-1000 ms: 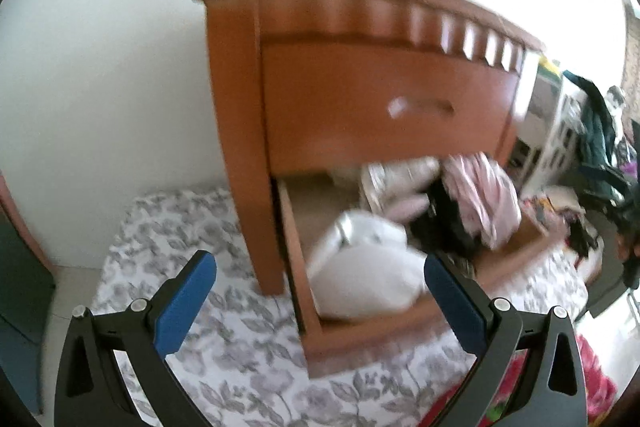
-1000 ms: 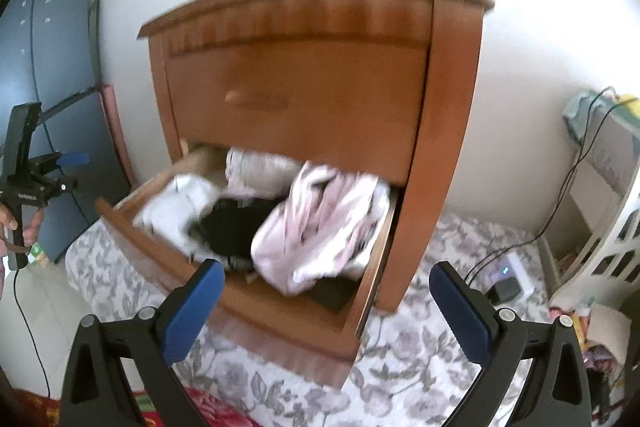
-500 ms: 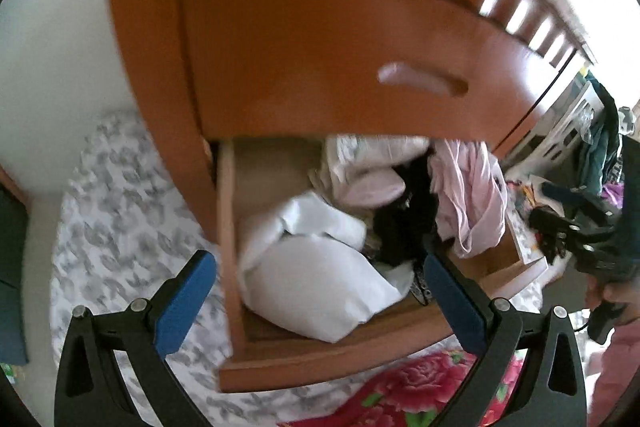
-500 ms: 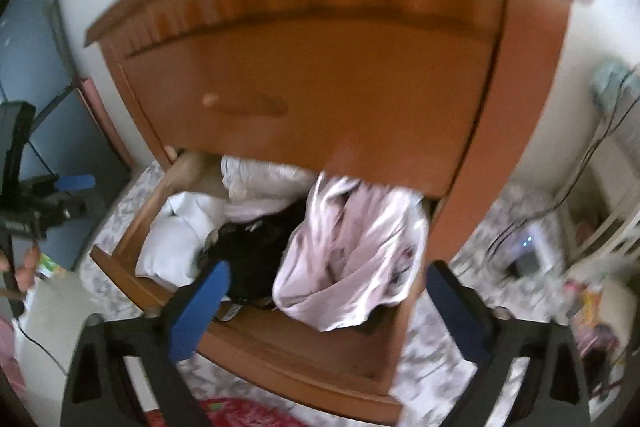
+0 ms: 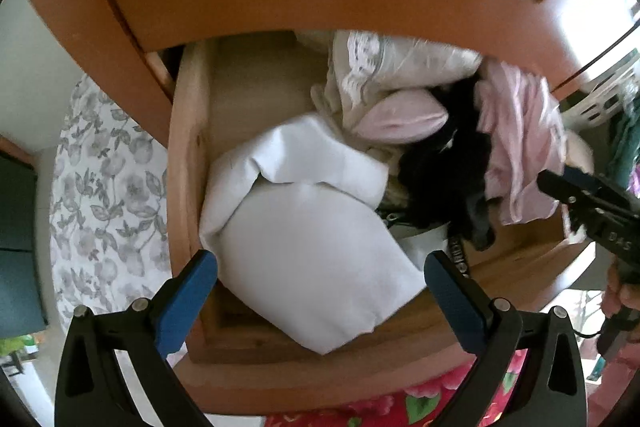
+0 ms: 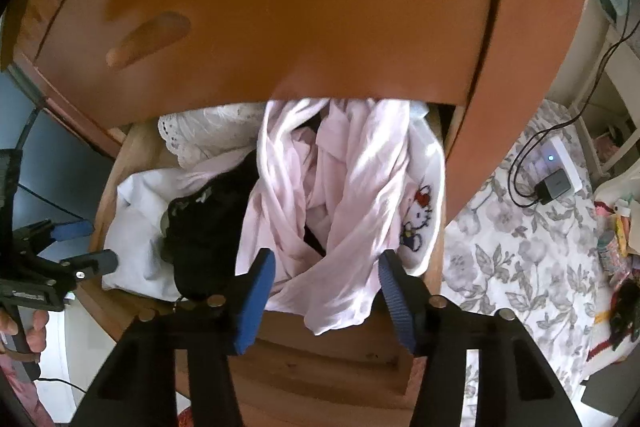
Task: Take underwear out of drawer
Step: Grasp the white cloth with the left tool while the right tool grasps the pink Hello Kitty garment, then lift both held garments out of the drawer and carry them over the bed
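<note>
The lower drawer (image 5: 188, 167) of a wooden chest stands pulled out and stuffed with clothes. A white folded cloth (image 5: 304, 235) fills its left half, and my left gripper (image 5: 320, 267) hangs open just above it, touching nothing. Behind lie a cream lace piece (image 5: 384, 67), a small pale pink piece (image 5: 400, 115) and a black garment (image 5: 440, 171). A rumpled pink garment (image 6: 340, 195) spills over the drawer's right front. My right gripper (image 6: 326, 267) points down at it with its jaws closing and a fold between them; the pads are not clearly pressing.
The shut upper drawer front (image 6: 320, 7) overhangs the open drawer closely. A grey floral mat (image 6: 520, 247) covers the floor, with a charger and cable (image 6: 554, 183) on it at the right. A red floral cloth (image 5: 400, 403) lies below the drawer front.
Both grippers have come closer and tipped down over the drawer. The right gripper's jaws have narrowed around the pink garment. The left jaws stay wide.
</note>
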Action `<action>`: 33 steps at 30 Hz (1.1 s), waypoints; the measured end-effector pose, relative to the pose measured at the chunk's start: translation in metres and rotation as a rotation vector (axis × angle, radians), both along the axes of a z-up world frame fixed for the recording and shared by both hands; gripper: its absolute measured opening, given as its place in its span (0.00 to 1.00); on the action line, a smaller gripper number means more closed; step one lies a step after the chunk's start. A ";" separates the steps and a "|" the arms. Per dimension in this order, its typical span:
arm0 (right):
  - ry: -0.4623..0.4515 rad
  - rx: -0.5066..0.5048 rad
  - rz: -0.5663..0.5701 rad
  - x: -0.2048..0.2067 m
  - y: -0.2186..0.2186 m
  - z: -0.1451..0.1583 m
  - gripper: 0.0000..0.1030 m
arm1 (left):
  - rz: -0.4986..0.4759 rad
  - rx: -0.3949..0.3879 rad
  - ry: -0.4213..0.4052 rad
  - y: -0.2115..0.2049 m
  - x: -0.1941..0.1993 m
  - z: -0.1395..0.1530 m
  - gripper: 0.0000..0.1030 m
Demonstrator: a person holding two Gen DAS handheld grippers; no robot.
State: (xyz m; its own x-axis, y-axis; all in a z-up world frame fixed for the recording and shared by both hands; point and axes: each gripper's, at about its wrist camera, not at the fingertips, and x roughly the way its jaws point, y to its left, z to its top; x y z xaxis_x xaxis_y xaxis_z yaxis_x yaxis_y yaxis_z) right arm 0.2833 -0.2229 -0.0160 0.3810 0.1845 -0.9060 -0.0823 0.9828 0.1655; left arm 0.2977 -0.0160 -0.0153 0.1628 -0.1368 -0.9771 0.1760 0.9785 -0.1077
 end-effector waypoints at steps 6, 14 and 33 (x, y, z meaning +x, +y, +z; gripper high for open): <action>0.024 -0.013 0.012 0.003 0.008 -0.009 0.50 | 0.013 0.072 0.061 -0.007 0.008 -0.019 1.00; 0.017 -0.014 0.020 0.004 0.009 -0.009 0.32 | 0.034 0.049 0.079 -0.003 0.008 -0.023 0.71; -0.111 0.270 0.026 -0.029 -0.017 0.033 0.05 | 0.113 -0.028 -0.121 0.033 -0.021 0.026 0.22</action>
